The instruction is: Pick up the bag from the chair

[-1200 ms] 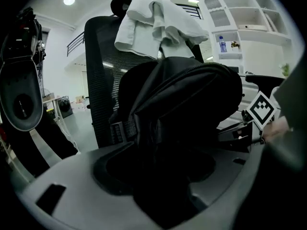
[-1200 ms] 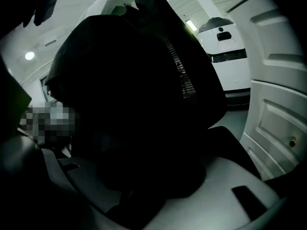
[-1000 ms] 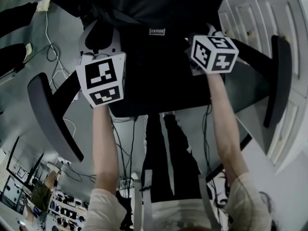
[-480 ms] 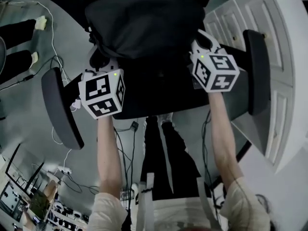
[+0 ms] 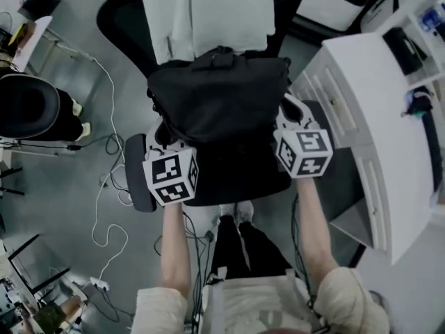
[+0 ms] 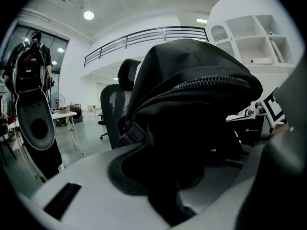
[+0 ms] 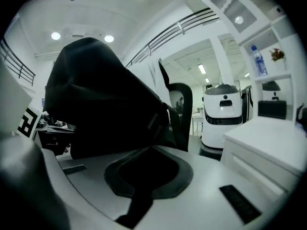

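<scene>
Head view: the black bag (image 5: 219,96) is held over the chair (image 5: 233,178) seat, with the left gripper (image 5: 162,129) and right gripper (image 5: 288,111) at its near corners.
Left gripper view: the jaws have just been closing and pinch the bag's fabric.
Right gripper view: the jaws are clamped tight on a fold of the bag.

And the bag (image 5: 219,99) blankets most of the chair (image 5: 236,179) seat, the backrest runs off the top edge, desk (image 5: 361,117) clutter too small to name.

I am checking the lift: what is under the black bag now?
Under the bag, only the near edge of the black chair seat shows. The bag covers the rest of the seat, so whether they touch cannot be seen.
</scene>
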{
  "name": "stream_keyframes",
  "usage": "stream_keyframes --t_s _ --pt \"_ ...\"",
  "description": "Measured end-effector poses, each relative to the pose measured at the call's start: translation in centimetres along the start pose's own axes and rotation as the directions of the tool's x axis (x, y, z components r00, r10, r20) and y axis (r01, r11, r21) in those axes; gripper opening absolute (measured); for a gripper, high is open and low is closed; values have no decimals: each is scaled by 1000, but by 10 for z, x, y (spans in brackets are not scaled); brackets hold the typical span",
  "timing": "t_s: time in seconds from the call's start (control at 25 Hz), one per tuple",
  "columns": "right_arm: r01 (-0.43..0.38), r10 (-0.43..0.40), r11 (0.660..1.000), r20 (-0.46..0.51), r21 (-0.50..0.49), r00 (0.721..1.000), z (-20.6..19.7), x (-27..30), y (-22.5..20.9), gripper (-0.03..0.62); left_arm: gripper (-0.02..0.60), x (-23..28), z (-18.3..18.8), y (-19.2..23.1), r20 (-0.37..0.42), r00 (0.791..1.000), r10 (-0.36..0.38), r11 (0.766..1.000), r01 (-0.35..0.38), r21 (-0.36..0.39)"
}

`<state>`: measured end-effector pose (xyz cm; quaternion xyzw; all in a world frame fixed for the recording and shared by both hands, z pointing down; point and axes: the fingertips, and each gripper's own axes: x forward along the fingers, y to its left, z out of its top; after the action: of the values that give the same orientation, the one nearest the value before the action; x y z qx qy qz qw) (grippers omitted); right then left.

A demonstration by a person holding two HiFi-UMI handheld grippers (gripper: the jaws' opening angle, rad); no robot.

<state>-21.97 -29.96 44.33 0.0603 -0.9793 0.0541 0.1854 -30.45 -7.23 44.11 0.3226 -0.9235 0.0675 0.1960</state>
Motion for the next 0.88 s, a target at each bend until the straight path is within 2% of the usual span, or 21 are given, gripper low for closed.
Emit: stream_keyframes --t_s 0.24,0.4,0.68,0.88 --pt "30 -19 996 125 -84 992 101 -81 25 11 75 -84 101 -10 142 990 25 999 -30 35" --pt "32 -10 992 175 -123 984 143 -122 43 11 75 -133 141 -12 203 978 45 998 -55 43" --pt "5 29 989 228 -148 973 163 -173 75 11 71 -197 146 -15 252 963 96 995 -86 -51" --pt "-6 36 993 258 -117 965 162 -196 86 11 71 -228 140 -20 268 959 96 995 -91 -32"
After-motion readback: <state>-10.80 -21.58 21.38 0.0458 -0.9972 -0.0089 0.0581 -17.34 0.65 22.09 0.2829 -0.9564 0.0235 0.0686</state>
